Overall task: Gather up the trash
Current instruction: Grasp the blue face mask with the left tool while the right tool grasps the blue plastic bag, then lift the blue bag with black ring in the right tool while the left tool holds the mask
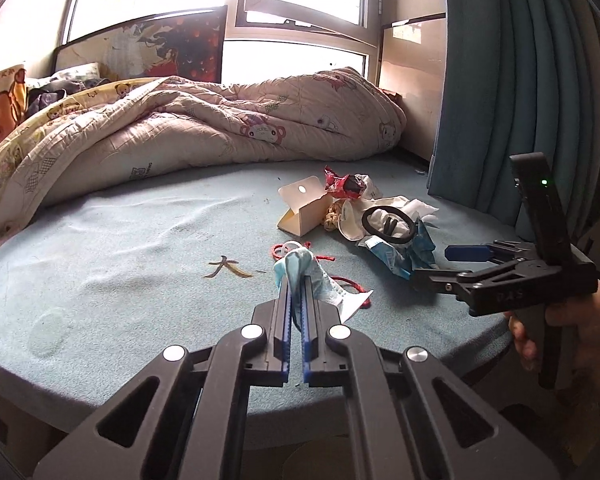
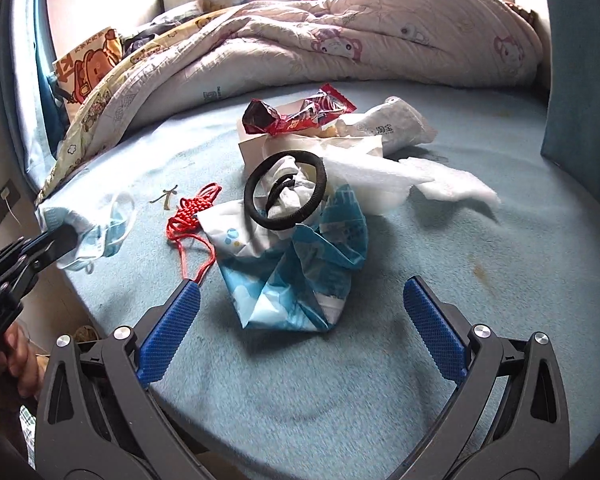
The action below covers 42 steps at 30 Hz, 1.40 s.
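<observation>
Left wrist view: left gripper (image 1: 297, 280) pinches a crumpled light-blue face mask (image 1: 300, 268); trash pile at two o'clock on the blue bed sheet (image 1: 120, 232).
Right wrist view: right gripper (image 2: 300, 300) spread wide, blue-white plastic wrapper (image 2: 296, 272) between its fingers at twelve o'clock, untouched; black hair tie (image 2: 286, 192) atop it.

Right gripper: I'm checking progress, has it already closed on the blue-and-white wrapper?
No, the right gripper stands wide open, with the blue-and-white wrapper untouched between its fingers.

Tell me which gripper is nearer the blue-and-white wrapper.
Right. The right gripper is open, straddling the blue-and-white wrapper. The left gripper, shut on a face mask, is off to its left.
</observation>
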Motion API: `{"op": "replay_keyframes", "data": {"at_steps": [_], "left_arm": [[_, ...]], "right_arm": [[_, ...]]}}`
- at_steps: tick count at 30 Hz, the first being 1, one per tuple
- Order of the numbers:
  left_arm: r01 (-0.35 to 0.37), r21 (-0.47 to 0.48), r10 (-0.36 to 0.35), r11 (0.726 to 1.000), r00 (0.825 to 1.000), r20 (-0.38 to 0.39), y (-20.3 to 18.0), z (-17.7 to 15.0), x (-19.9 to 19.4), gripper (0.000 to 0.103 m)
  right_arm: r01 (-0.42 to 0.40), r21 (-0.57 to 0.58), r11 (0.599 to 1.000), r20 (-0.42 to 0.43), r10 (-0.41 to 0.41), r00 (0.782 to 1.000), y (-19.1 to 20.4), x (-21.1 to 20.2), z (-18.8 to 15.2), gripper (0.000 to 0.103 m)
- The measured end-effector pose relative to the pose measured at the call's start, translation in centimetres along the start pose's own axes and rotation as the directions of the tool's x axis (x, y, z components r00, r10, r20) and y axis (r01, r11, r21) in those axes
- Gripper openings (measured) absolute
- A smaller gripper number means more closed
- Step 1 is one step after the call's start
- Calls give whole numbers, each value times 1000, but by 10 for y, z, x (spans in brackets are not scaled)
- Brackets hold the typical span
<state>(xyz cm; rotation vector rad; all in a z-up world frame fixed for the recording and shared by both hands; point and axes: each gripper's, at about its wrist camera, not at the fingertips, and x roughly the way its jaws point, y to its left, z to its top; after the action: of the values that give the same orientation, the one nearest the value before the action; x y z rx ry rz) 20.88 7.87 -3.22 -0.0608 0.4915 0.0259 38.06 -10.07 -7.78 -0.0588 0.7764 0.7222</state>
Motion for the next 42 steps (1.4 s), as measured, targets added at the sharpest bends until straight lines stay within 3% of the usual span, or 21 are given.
{"op": "replay_keyframes", "data": {"at_steps": [1,2,4,7,12,16,17,18,19,20,21,24,25,26,27,29,31,34,38,42], "left_arm": [[-1,2,1,1000,1000,0,2,-1,-2,3],[-1,4,1,1000,1000,-4,2,-2,-3,3],[-6,1,6,1000,1000,-4,5,-4,-5,3],[-4,-5,4,1000,1000,-4,10,-8,-9,3],[0,-7,0,1000,1000,12,10,-10,-21,3],[6,-8,-5,1000,1000,26,5,-11,-32,3],[5,-5,-5,1000,1000,30,3,-11,-35,3],[5,-3,-5,1000,999,34,2,-10,-38,3],[6,-1,-6,1000,999,37,0,-9,-40,3],[7,1,-7,1000,999,40,-2,-9,-42,3],[9,1,-9,1000,999,44,-4,-9,-45,3],[13,-1,-13,1000,998,62,-8,-10,-55,3],[14,-3,-14,1000,998,64,-8,-10,-58,3],[15,-6,-15,1000,998,65,-9,-10,-60,3],[15,-6,-15,1000,998,66,-9,-11,-61,3],[15,-6,-15,1000,998,62,-10,-11,-62,3],[14,-1,-14,1000,998,55,-11,-10,-62,3],[16,4,-16,1000,999,46,-10,-9,-58,3],[28,1,-28,1000,999,42,-11,-9,-52,3],[40,-4,-40,999,999,31,-11,-11,-42,3]], "right_arm": [[13,-6,1000,-5,-13,1000,3,5,1,95],[22,-11,1000,-9,-22,1000,5,10,3,79],[52,-18,998,1,-52,999,8,13,5,63],[40,-6,999,13,-40,999,7,8,7,53],[28,-31,999,6,-28,1000,10,-15,0,48],[146,-140,979,55,-139,989,22,-44,-5,47],[242,-215,946,101,-225,969,30,-50,-4,47],[407,-343,847,197,-359,912,46,-52,-7,47],[508,-463,726,269,-431,861,58,-47,-13,48],[506,-554,661,260,-440,860,62,-37,-16,47],[449,-566,691,193,-419,887,58,-30,-14,47],[191,-336,922,-17,-209,978,20,-24,4,47],[131,-246,960,-57,-149,987,6,-22,6,48],[114,-198,974,-50,-126,991,-2,-22,7,54],[127,-181,975,-35,-135,990,-5,-24,7,62],[150,-158,976,-6,-152,988,-8,-29,6,88],[163,-158,974,21,-162,987,-5,-35,7,96],[203,-179,963,57,-195,979,2,-45,11,98],[201,-188,961,61,-192,979,3,-42,26,98],[186,-268,945,45,-180,983,11,-26,33,98]]}}
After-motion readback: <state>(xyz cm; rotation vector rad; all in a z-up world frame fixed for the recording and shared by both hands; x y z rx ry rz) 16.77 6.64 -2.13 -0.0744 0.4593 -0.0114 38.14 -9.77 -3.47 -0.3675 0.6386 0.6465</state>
